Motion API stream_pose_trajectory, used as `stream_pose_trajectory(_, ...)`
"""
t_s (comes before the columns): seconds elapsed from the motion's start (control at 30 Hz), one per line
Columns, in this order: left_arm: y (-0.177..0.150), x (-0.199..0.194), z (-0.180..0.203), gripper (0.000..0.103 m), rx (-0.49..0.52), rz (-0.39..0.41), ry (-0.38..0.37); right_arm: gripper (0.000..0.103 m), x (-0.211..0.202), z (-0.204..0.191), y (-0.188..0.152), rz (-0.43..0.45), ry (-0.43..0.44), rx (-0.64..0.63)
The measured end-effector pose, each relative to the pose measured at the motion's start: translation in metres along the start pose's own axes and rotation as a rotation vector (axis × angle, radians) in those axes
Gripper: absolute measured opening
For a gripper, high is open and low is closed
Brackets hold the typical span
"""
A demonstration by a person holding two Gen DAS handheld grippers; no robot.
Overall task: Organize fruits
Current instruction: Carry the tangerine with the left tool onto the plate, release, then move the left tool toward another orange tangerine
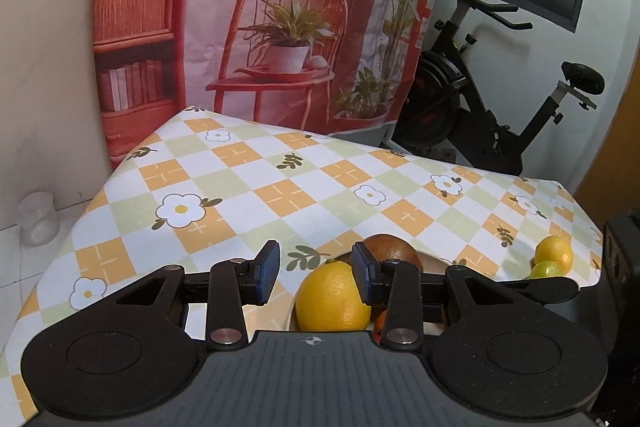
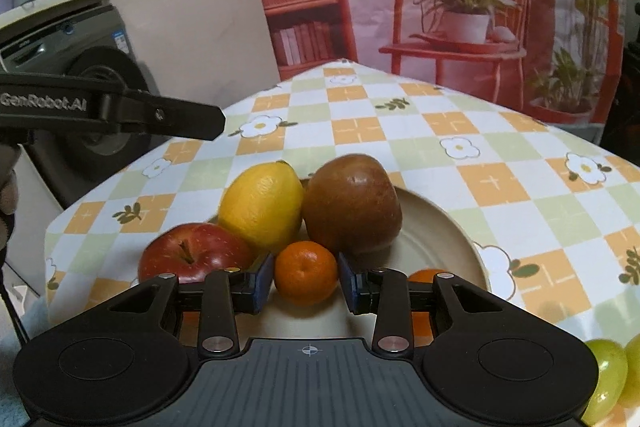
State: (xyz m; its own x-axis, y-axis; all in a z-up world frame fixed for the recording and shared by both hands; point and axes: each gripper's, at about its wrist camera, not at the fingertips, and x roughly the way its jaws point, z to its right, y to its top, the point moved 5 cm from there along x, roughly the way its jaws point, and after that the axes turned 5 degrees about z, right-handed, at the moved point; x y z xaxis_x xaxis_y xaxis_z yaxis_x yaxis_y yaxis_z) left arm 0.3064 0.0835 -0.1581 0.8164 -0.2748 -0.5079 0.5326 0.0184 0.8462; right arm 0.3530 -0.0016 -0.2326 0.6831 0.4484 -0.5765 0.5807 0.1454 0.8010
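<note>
Our right gripper (image 2: pixel 306 283) has its jaws around a small orange (image 2: pixel 306 279) on the plate (image 2: pixel 448 227), flanking it closely; we cannot tell whether they press it. Our left gripper (image 1: pixel 316 273) hangs with jaws parted and nothing between them. The plate already carries a lemon (image 2: pixel 262 205), a red apple (image 2: pixel 192 253) and a brownish fruit (image 2: pixel 352 203). Grapes (image 2: pixel 608 379) and two yellow fruits (image 1: pixel 554 257) are left on the counter (image 2: pixel 500 147), so we judge the task is partly done.

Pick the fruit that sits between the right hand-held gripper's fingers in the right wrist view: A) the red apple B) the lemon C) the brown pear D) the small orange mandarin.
D: the small orange mandarin sits on the plate between the blue pads of the right hand-held gripper.
</note>
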Motion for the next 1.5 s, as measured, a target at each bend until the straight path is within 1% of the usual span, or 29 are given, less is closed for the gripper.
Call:
stream_pose_trajectory(0.1, -0.001, 0.000, 0.004, 0.042, 0.002, 0.001, -0.007, 0.036, -0.001, 0.000, 0.000, 0.007, -0.005, 0.000)
stream_pose_trajectory(0.2, -0.003, -0.002, 0.008, 0.042, 0.003, 0.003, -0.008, 0.036, -0.008, 0.001, 0.001, 0.033, -0.007, -0.008)
stream_pose_trajectory(0.37, -0.004, -0.006, 0.015, 0.042, 0.008, 0.012, -0.001, 0.036, -0.034, 0.009, 0.001, 0.109, -0.023, -0.014)
stream_pose_trajectory(0.53, -0.008, -0.005, 0.028, 0.042, 0.001, 0.015, -0.007, 0.036, -0.073, 0.036, -0.007, 0.206, -0.102, 0.013)
stream_pose_trajectory(0.7, -0.016, -0.001, 0.056, 0.042, 0.020, 0.008, -0.030, 0.036, -0.121, 0.078, -0.026, 0.306, -0.197, 0.085)
stream_pose_trajectory(0.77, -0.020, 0.001, 0.069, 0.042, 0.028, 0.008, -0.040, 0.037, -0.135, 0.093, -0.036, 0.326, -0.229, 0.102)
stream_pose_trajectory(0.9, -0.033, 0.004, 0.096, 0.042, 0.042, -0.003, -0.061, 0.038, -0.159, 0.118, -0.063, 0.331, -0.262, 0.156)
stream_pose_trajectory(1.07, -0.051, 0.002, 0.120, 0.042, 0.093, -0.006, -0.070, 0.038, -0.169, 0.119, -0.086, 0.329, -0.242, 0.169)
stream_pose_trajectory(1.2, -0.062, -0.003, 0.123, 0.042, 0.096, -0.010, -0.065, 0.038, -0.164, 0.101, -0.097, 0.298, -0.226, 0.089)
stream_pose_trajectory(1.3, -0.067, -0.006, 0.122, 0.042, 0.103, -0.014, -0.053, 0.038, -0.160, 0.087, -0.094, 0.291, -0.213, 0.029)
stream_pose_trajectory(1.5, -0.069, -0.008, 0.117, 0.042, 0.102, -0.019, -0.034, 0.038, -0.147, 0.064, -0.095, 0.210, -0.139, -0.053)
